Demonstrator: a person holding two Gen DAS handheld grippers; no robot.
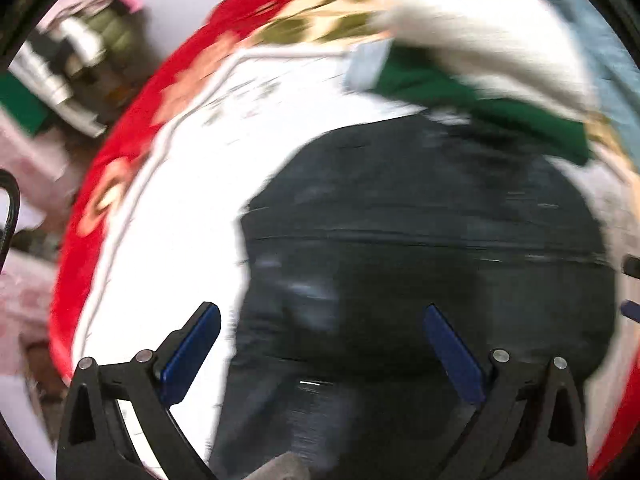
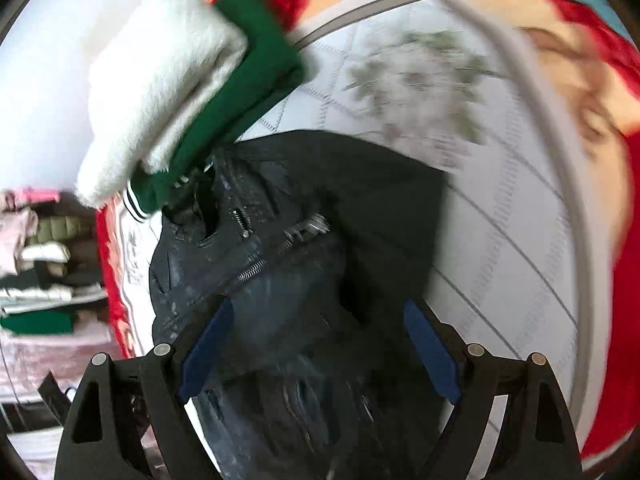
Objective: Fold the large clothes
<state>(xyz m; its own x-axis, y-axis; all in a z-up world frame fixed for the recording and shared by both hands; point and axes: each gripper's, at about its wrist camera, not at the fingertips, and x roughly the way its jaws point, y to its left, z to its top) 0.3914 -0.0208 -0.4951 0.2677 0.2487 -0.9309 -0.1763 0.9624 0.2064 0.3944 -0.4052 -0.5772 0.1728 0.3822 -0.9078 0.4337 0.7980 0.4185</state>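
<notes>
left wrist view: the left gripper (image 1: 322, 344) hangs over a black jacket (image 1: 420, 240) that lies on a bed (image 1: 172, 208) with a white quilted middle and a red flowered border. its blue fingers (image 1: 192, 356) are spread wide with nothing between them, and the cloth lies below them. the picture is smeared, so seams and edges of the jacket cannot be read here. beyond the jacket sits a stack of a green garment (image 1: 460, 92) under a white fluffy one (image 1: 480, 28). the tip of the other gripper shows at the right rim.

right wrist view: the right gripper (image 2: 318, 344) is also released, its fingers (image 2: 430, 350) wide apart above the jacket (image 2: 320, 208), gripping nothing. here the jacket is clearer: bunched, with a metal zipper (image 2: 256, 264) running slantwise and a collar opening toward the stack. the green garment (image 2: 248, 80) touches or overlaps the jacket's far end, with the white fluffy one (image 2: 160, 88) on top. a shelf of folded clothes (image 2: 44, 276) stands at the left, beyond the bed (image 2: 520, 220).

judgement: the jacket looks not yet folded. to do the step well, each gripper should pinch one layer at an outer edge, both at matching points, draw the cloth flat before folding, and keep clear of the stack.
</notes>
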